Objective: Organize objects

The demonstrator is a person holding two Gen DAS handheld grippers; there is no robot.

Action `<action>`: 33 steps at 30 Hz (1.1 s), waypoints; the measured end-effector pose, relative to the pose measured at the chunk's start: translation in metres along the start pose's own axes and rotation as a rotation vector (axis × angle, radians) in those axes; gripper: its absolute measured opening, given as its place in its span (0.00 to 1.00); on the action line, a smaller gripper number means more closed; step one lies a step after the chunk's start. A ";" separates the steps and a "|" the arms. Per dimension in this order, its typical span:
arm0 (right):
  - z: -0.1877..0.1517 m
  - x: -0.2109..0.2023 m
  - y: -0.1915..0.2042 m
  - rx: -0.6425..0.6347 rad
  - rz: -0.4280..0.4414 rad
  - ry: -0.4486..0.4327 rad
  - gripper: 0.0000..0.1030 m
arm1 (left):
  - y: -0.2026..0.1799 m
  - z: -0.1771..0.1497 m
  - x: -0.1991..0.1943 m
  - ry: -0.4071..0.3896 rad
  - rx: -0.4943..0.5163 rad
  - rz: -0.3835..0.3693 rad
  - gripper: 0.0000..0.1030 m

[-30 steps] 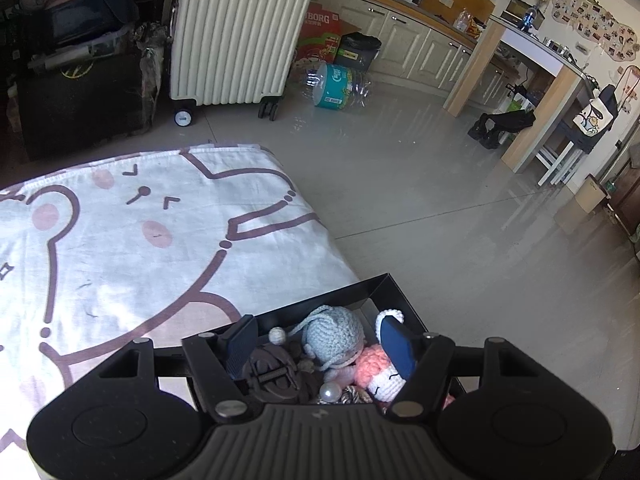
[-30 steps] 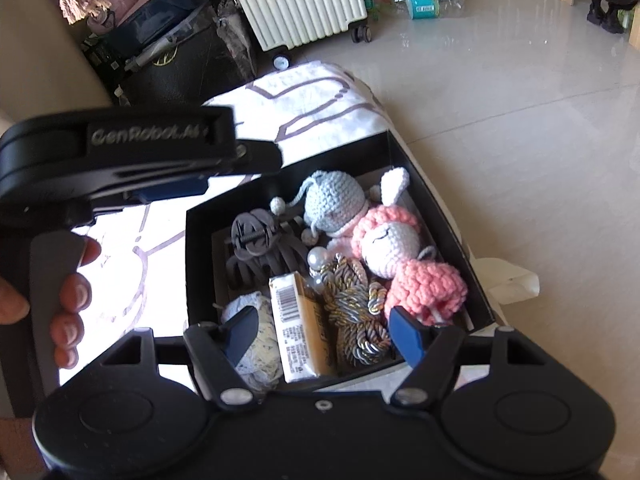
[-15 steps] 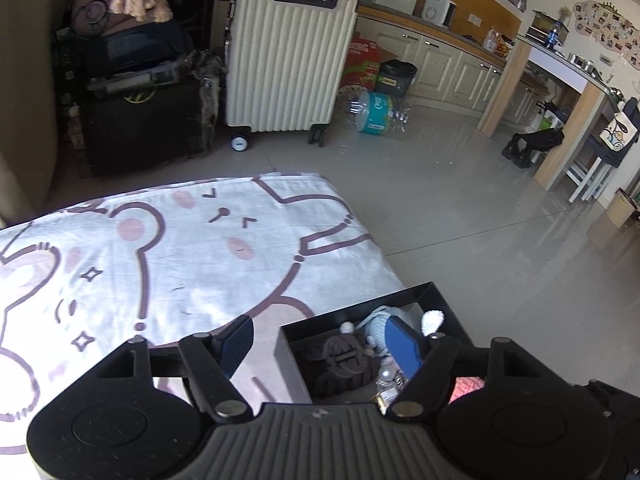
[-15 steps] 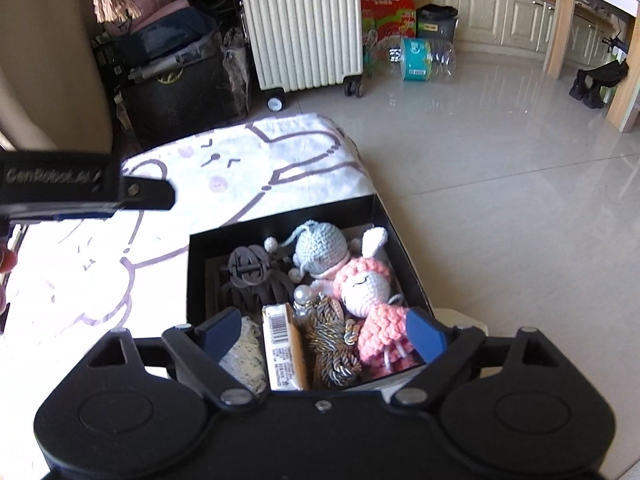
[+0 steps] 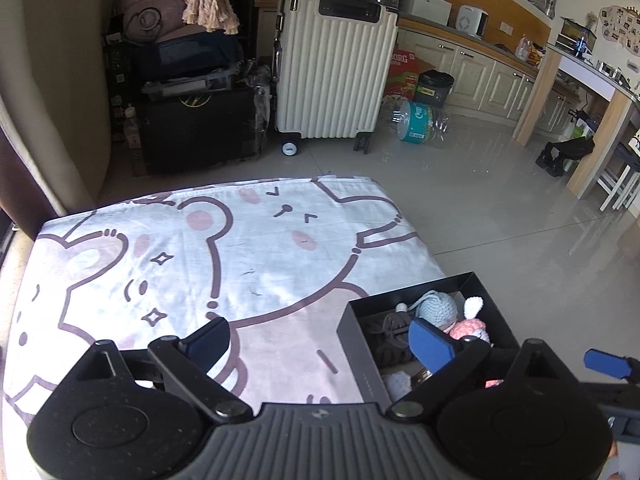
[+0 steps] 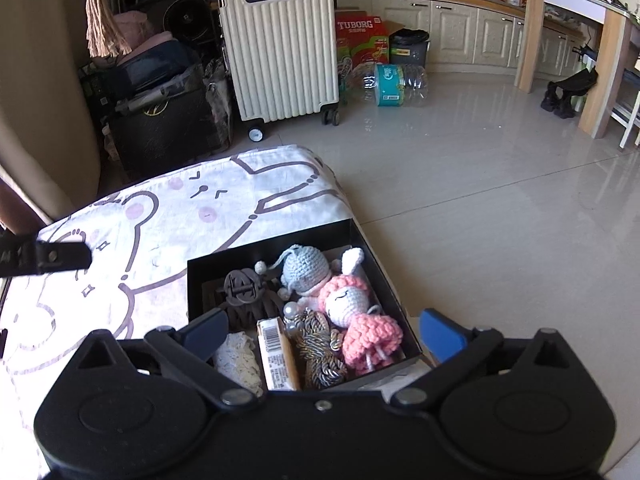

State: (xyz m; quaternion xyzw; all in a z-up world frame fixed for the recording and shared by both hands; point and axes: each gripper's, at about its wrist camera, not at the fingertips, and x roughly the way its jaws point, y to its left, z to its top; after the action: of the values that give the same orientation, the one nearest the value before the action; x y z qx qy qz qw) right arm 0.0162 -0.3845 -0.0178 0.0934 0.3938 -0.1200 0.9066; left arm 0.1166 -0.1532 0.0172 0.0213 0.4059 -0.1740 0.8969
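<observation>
- Daylight, bright overall. Glossy floor [image 6: 500, 200] shows pale glare streaks toward the right in both views.
- Cartoon sheet [image 5: 224, 248] is sunlit with soft shadow patches; in the right view its left part is blown out to near white.
- Black box [image 6: 200, 276] interior is partly shaded.
- Heavy fisheye bend, dark corner vignette.
- Focus decent, mild softness at the edges.

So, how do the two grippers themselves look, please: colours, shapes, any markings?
Both look the same. The left gripper and the right gripper each have a matte black body with two round housings, silver pivot screws and black linkage arms ending in blue finger pads. The left one shows a grey ribbed centre plate. No cables or sleeves are visible.
</observation>
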 end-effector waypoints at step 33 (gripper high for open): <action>0.004 -0.031 0.022 -0.114 -0.160 -0.015 1.00 | 0.012 -0.031 -0.027 0.072 0.088 0.167 1.00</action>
State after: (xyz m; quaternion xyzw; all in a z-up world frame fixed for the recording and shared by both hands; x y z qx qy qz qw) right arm 0.0047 -0.3600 0.0099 0.0090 0.3993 -0.1701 0.9008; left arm 0.0821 -0.1282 0.0155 0.1007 0.4267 -0.1157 0.8913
